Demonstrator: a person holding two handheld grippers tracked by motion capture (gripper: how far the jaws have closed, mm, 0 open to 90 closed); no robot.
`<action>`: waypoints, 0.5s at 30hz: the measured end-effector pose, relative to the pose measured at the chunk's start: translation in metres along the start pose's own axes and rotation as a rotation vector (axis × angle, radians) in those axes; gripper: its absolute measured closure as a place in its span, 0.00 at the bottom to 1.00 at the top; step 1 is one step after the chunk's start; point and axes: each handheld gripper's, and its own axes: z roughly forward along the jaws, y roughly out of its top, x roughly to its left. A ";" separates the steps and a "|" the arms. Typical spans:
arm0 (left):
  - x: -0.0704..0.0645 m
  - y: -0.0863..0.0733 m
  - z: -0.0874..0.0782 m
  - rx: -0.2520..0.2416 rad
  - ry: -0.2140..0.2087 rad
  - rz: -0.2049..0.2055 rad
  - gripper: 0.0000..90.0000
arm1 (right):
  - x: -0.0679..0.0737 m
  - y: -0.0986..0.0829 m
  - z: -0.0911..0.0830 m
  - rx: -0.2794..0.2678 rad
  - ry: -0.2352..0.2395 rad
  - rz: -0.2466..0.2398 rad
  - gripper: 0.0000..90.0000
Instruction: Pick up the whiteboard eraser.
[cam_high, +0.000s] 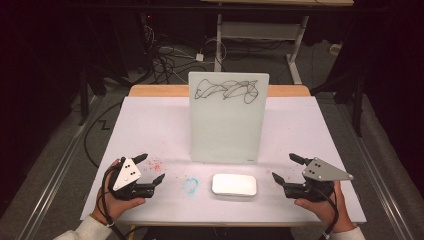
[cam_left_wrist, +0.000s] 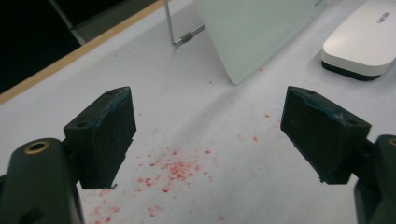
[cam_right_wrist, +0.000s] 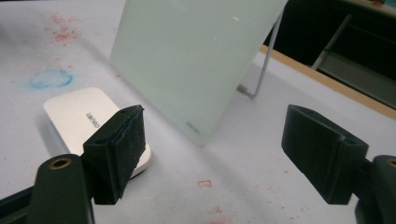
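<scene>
White rectangular eraser block (cam_high: 234, 184), flat on the white table cover (cam_high: 150, 125), lies just in front of the upright frosted-glass drawing board (cam_high: 227, 120), whose top carries a black marker scribble (cam_high: 226, 90) not yet wiped. Nothing looks started: the 2 grippers sit apart from the eraser, the left gripper (cam_high: 148, 169) to its left beside red specks (cam_left_wrist: 173, 169), the right gripper (cam_high: 286, 168) to its right. Both have jaws spread wide and empty. Grasping the eraser and clearing the scribble remain, I judge.
</scene>
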 end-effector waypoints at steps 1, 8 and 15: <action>0.000 -0.001 0.001 0.011 -0.002 0.006 0.19 | 0.000 0.000 0.001 0.009 0.006 -0.008 0.24; -0.005 -0.003 0.005 0.043 -0.023 0.014 0.20 | -0.001 0.003 0.009 0.060 0.066 -0.025 0.25; -0.013 -0.007 0.007 0.090 -0.033 0.041 0.20 | 0.002 0.026 0.032 0.144 0.192 -0.086 0.26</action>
